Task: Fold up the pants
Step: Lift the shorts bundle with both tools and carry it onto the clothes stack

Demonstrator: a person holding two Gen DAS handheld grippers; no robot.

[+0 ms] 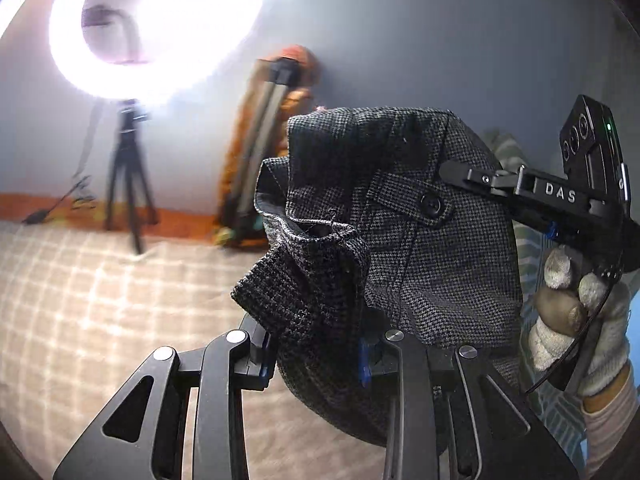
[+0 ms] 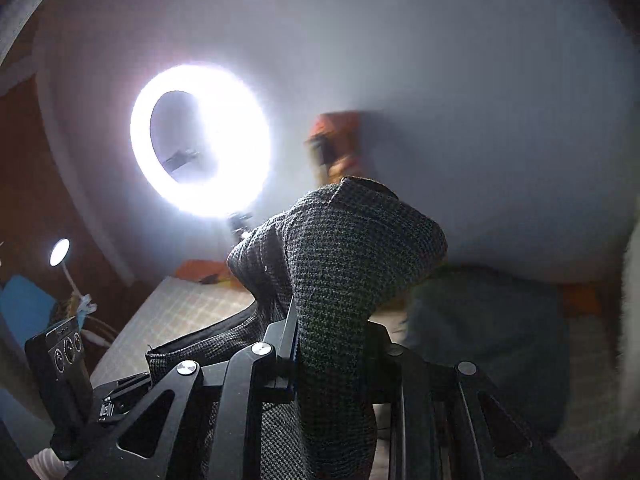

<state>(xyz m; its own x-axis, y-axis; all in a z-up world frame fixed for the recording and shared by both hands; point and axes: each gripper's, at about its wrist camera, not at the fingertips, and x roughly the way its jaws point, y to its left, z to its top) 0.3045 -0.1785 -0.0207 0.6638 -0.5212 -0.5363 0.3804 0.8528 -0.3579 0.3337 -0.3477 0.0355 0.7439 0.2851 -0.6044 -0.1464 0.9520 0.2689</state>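
The pants (image 1: 420, 240) are dark grey houndstooth cloth with a buttoned tab, held up in the air above the checked bed cover (image 1: 80, 312). My left gripper (image 1: 316, 360) is shut on a bunched edge of the pants. My right gripper (image 2: 332, 360) is shut on another bunch of the same pants (image 2: 344, 264). In the left wrist view the right gripper (image 1: 448, 170) reaches in from the right and grips the top of the cloth, held by a gloved hand (image 1: 576, 320). The rest of the pants hangs down out of sight.
A bright ring light (image 1: 156, 28) stands on a tripod (image 1: 128, 184) beyond the bed; it also shows in the right wrist view (image 2: 200, 140). A second tripod (image 1: 256, 148) leans on the grey wall. A small lamp (image 2: 60, 252) glows at far left.
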